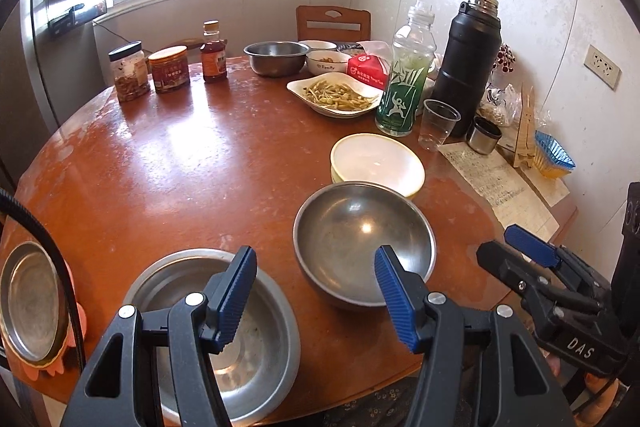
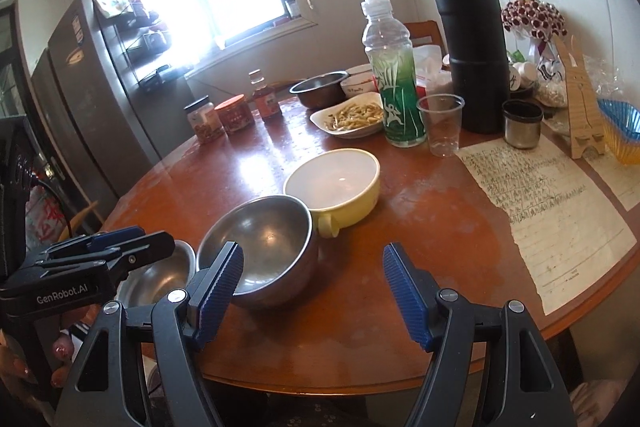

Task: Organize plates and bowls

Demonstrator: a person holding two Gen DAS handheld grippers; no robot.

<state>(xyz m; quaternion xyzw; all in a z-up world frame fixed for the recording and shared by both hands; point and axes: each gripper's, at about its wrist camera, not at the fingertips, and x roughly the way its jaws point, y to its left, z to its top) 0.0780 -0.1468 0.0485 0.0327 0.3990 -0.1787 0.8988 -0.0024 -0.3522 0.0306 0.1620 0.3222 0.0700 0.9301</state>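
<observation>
Left gripper [image 1: 316,301] jaws apart, empty; round steel bowl [image 1: 362,243] dead ahead on round brown table [image 1: 180,167], touching yellow handled bowl [image 1: 378,163] beyond. Right gripper [image 2: 314,295] wide, empty, beside bowl's right; left looks nearer.

From my feed I count four steel bowls: a round one [image 1: 364,245], a flat-bottomed one [image 1: 224,331], one at the left edge [image 1: 30,303] and one far back [image 1: 276,57]. One yellow bowl [image 1: 376,163], two white bowls [image 1: 328,61], one plate of food [image 1: 336,95], three jars or bottles [image 1: 170,69].
</observation>
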